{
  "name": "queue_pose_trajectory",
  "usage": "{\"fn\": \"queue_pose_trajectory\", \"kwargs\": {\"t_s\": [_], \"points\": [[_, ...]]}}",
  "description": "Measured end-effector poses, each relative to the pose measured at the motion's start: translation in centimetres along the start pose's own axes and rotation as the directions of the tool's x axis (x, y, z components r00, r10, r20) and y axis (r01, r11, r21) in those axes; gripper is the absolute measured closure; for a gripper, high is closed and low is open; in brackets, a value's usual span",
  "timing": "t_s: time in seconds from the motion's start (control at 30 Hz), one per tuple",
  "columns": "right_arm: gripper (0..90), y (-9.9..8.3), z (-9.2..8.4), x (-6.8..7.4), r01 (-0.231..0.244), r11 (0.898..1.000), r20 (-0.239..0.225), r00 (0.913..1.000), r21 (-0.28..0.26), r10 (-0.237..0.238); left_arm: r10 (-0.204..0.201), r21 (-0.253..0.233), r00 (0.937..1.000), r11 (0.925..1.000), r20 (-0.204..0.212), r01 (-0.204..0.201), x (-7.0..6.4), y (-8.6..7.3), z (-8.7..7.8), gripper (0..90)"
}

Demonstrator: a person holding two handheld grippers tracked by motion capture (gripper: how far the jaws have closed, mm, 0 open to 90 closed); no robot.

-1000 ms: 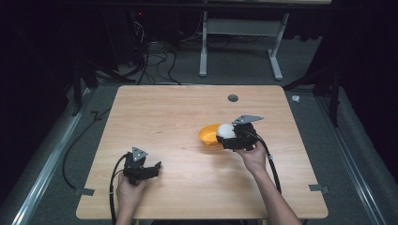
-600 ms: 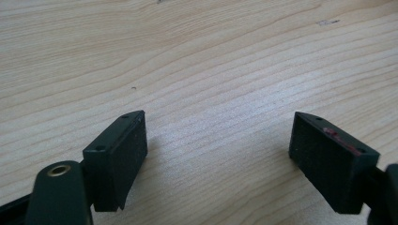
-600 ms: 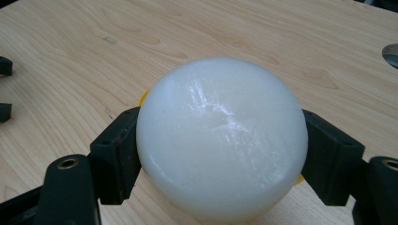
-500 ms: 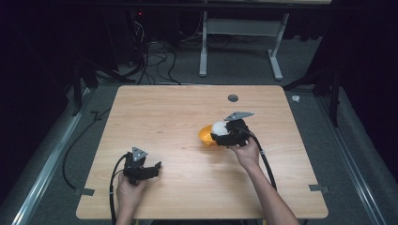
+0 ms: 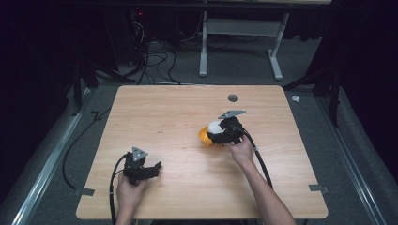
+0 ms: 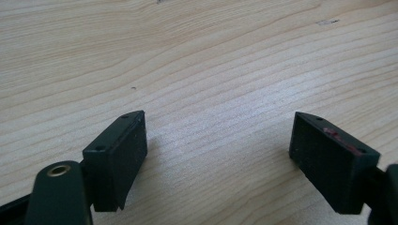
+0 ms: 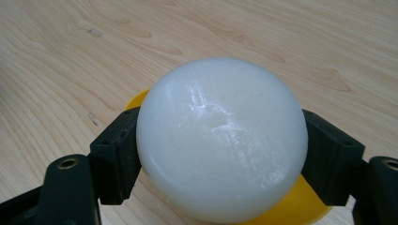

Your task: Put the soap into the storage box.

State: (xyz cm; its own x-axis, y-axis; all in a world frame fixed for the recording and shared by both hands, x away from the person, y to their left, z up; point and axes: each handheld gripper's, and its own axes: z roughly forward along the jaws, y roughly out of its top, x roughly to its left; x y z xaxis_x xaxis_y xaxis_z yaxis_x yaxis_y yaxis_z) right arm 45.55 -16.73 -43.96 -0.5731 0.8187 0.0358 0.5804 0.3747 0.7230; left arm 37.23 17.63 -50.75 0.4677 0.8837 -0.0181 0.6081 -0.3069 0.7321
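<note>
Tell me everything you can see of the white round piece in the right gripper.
The white round piece is a smooth, glossy, slightly translucent disc, like plastic or wax, with faint scuffs on its domed face. The right gripper clamps its sides between both black pads. It sits just over a yellow dish, right of the table's centre; contact with the dish is unclear.

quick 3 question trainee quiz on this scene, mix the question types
1. True or false: the left hand-held gripper holds a ball.
2. What does the right hand-held gripper clamp? A) white ball B) red cup C) spoon
3. Fill in: under the white ball lies a ____ dish.

Key: 1 false, its jaws stand open over the bare table. 2 A. 3 yellow.
</note>
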Motion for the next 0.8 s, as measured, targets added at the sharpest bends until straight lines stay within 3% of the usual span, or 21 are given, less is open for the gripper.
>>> {"fn": "queue_pose_trajectory", "kwargs": {"t_s": [0.8], "points": [[24.8, -0.2, 2.1, -0.3, -0.024, 0.997, 0.013, 0.9997, 0.072, 0.023, 0.001, 0.000, 1.0000, 1.0000, 0.001, -0.001, 0.0, 0.0, 0.0, 20.0]]}}
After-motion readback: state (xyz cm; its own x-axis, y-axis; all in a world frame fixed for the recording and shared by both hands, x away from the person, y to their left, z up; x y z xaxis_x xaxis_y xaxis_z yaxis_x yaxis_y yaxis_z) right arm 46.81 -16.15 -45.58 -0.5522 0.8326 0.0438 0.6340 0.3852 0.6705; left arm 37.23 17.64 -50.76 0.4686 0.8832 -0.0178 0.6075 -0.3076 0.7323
